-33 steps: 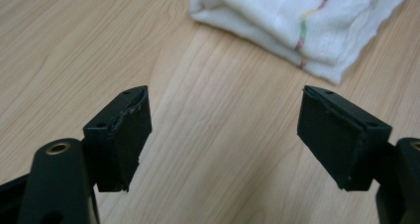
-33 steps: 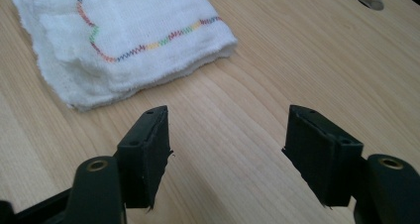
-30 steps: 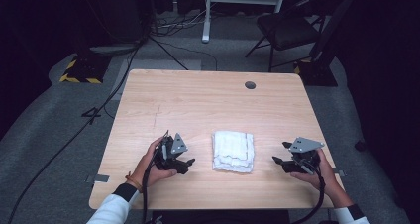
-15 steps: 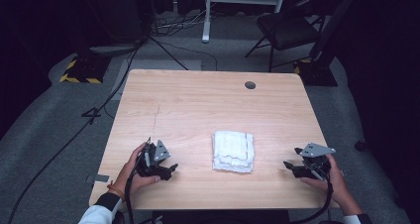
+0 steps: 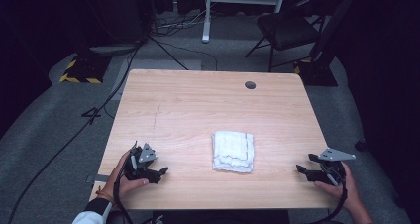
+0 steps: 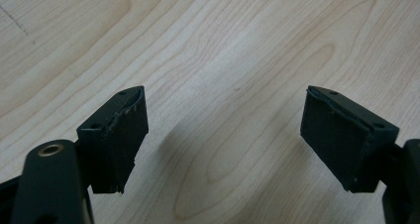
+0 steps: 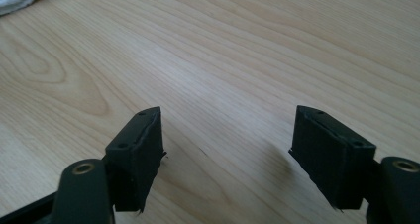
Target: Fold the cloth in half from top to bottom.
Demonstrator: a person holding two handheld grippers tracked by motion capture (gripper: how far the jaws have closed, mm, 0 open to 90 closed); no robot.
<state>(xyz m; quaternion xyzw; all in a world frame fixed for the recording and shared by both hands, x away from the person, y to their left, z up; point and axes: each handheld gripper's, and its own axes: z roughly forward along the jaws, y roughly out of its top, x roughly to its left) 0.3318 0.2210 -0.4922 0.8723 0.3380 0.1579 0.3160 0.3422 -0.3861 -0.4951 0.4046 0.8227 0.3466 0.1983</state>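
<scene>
Left to right: the left gripper [image 5: 157, 173] rests near the table's [image 5: 198, 105] front-left corner, jaws spread wide over bare wood; the folded white towel [image 5: 233, 151] lies flat at centre front, well apart from both tools; the right gripper [image 5: 303, 170] sits near the front-right edge, jaws likewise spread and empty. To take up the towel cleanly, each gripper should probably approach low from its own side. The jaws are best kept wide until they straddle a corner, then closed on every folded layer.

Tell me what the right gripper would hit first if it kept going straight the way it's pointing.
Probably the folded white towel. The right gripper points left across bare table, jaws open, nothing between; it may graze the towel's near edge.
</scene>
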